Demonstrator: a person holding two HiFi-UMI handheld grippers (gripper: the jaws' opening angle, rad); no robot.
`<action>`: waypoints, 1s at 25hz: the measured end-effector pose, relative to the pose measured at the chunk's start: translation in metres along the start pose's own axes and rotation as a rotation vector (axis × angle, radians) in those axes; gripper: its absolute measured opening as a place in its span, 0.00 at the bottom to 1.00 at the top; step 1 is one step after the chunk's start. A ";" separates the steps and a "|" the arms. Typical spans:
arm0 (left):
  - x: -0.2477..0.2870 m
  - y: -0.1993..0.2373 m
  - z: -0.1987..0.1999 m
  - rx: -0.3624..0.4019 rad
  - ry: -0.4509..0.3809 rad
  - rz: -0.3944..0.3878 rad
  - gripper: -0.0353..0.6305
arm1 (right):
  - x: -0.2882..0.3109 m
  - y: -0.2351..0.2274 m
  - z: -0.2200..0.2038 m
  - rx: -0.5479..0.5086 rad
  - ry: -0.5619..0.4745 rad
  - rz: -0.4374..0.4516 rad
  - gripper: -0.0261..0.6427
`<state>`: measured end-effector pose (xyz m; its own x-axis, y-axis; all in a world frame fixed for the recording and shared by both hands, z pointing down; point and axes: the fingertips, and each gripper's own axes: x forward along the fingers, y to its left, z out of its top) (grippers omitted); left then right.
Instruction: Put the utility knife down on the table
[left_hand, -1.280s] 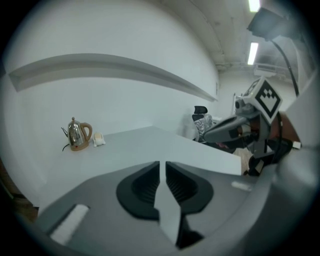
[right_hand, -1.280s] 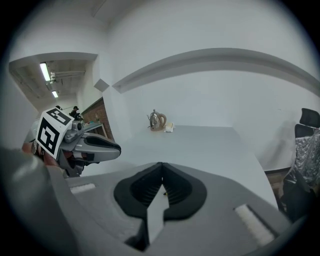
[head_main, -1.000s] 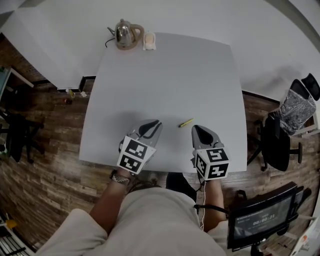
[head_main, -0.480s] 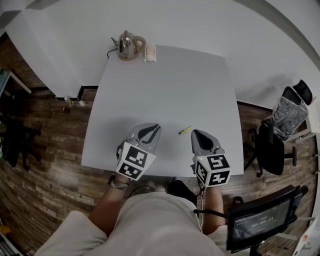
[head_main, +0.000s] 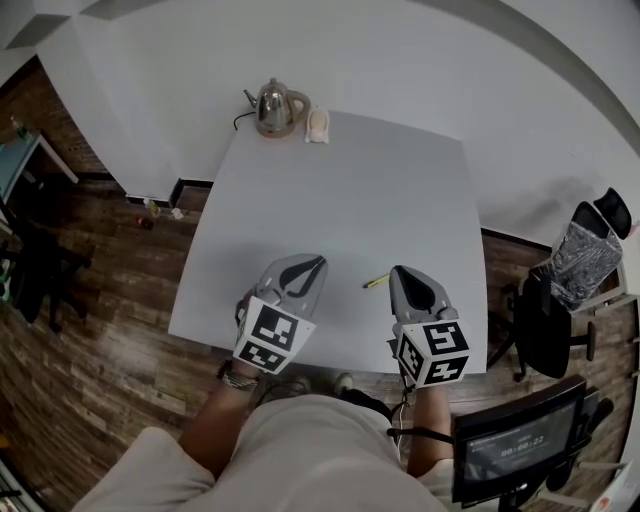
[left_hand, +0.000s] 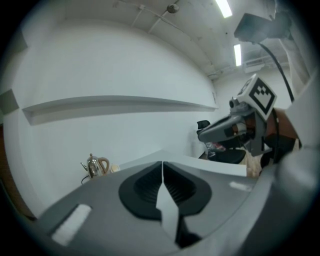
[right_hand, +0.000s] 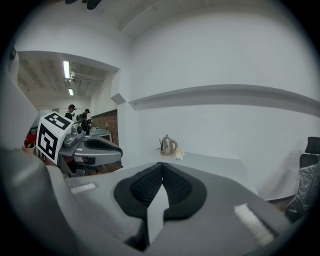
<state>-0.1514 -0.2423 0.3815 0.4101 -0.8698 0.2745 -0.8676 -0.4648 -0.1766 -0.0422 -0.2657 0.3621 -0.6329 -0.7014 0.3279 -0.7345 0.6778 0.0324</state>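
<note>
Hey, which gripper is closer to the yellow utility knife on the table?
Right. The right gripper has its tip just right of the utility knife; the left gripper is farther off on the knife's left.

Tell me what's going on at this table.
A person holds tongs in each hand over the near part of the white table. The left tongs and right tongs are both shut with nothing in them. The yellow knife lies on the table between them, closer to the right tongs and touched by neither. A kettle stands at the far edge.
</note>
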 end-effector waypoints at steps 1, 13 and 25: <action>-0.001 0.001 0.003 0.003 -0.006 0.009 0.07 | -0.001 -0.002 0.004 -0.005 -0.009 0.002 0.04; -0.007 0.013 0.042 0.039 -0.082 0.110 0.07 | -0.009 -0.014 0.045 -0.046 -0.115 0.054 0.04; -0.001 0.014 0.077 0.080 -0.147 0.140 0.07 | -0.020 -0.033 0.076 -0.096 -0.188 0.046 0.04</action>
<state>-0.1421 -0.2606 0.3062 0.3285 -0.9390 0.1018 -0.8964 -0.3439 -0.2796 -0.0241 -0.2903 0.2832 -0.7066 -0.6915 0.1499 -0.6823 0.7221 0.1145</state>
